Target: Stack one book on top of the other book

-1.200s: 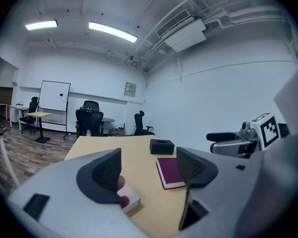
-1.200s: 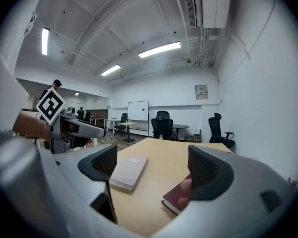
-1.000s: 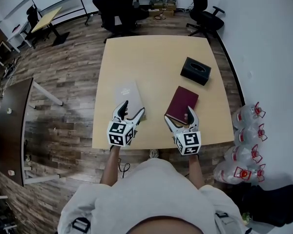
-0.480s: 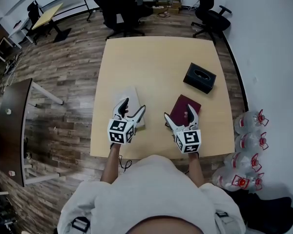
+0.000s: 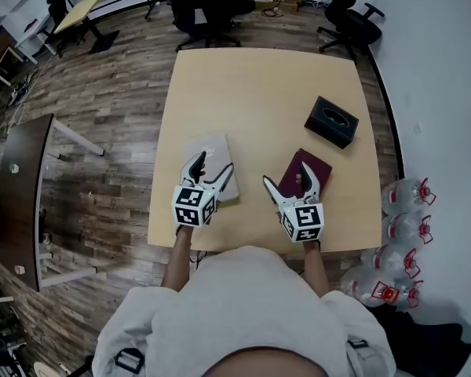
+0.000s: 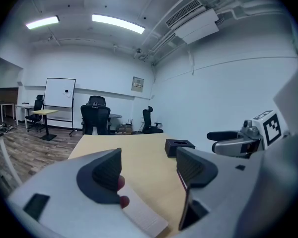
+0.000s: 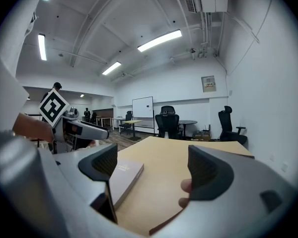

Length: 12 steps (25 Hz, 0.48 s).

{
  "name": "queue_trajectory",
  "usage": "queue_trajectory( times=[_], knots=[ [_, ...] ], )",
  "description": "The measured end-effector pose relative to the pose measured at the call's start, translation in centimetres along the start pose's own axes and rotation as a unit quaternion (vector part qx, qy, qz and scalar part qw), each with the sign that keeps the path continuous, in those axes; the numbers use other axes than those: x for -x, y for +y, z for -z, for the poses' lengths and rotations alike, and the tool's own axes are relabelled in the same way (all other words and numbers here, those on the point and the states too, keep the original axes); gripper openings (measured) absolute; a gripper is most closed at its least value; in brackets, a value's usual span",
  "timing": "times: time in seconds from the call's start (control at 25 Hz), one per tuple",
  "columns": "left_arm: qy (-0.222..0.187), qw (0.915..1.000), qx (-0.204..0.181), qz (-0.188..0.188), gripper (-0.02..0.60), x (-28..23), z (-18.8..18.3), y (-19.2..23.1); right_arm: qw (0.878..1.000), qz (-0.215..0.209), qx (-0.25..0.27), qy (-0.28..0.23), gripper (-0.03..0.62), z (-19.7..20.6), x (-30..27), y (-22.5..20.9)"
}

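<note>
Books: grey book (image 5: 212, 146) lies flat on the near-left part of the table (image 5: 251, 93); maroon book (image 5: 319, 168) lies flat near-right. Side by side, apart, not stacked.
Writing: grey cover has a small line of print, too small to read in the right gripper view. Maroon cover shows no legible text. Only clear marks are the black-and-white squares on the gripper cubes.
Left gripper (image 5: 214, 165): jaws wide apart, over the grey book's near right edge. The page edge shows low between the jaws; not clamped.
Right gripper (image 5: 289, 177): jaws wide apart, over the maroon book's near left corner. The book edge sits below the gap; nothing gripped.
Nearby: black tissue box (image 5: 331, 122) on the table beyond the maroon book, well clear of both grippers.
Floor: water bottles (image 5: 404, 210) right of the table, office chairs (image 5: 353, 18) beyond the far edge.
Wall: whiteboard (image 6: 59, 99) at the far end.
</note>
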State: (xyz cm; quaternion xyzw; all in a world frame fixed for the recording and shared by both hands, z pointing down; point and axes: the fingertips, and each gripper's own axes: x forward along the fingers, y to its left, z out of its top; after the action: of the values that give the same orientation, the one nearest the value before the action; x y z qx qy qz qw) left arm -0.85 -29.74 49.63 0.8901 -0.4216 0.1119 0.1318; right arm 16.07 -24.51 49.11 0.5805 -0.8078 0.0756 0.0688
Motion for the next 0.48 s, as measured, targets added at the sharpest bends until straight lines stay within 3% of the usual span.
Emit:
queue_trajectory(
  times=[0.48],
  knots=[
    [0.017,0.9996,0.022,0.005,0.346,3.3,2.2,6.3,1.0,-0.017,-0.008,0.022,0.442,0.5,-4.0,7.3]
  ],
)
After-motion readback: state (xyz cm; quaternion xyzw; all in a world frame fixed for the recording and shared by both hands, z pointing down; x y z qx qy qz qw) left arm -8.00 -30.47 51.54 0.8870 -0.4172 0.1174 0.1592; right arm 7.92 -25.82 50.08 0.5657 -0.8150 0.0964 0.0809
